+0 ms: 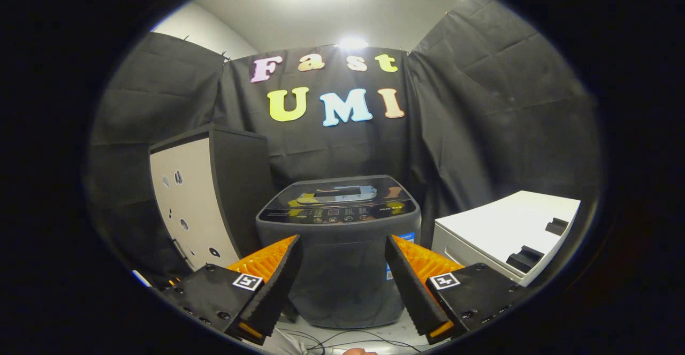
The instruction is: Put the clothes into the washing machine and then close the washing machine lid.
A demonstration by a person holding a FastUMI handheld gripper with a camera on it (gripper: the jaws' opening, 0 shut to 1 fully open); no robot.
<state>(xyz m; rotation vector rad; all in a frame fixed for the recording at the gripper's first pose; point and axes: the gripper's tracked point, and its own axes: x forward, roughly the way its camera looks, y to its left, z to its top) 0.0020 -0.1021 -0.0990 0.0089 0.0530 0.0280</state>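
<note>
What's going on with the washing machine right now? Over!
Gripper open, fingers wide apart, holding nothing. Washing machine just ahead of the fingers, lid down. White cabinet beside it, grey cabinet on the other side; nothing between fingers and machine.

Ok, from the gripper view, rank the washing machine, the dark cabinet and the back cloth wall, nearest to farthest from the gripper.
The gripper has its jaws open, holding nothing.
1. Washing machine, lid shut, just ahead between the jaws.
2. Dark cabinet with the pale front, beside the machine on the left and set slightly further back.
3. Back cloth wall, behind both.
</note>
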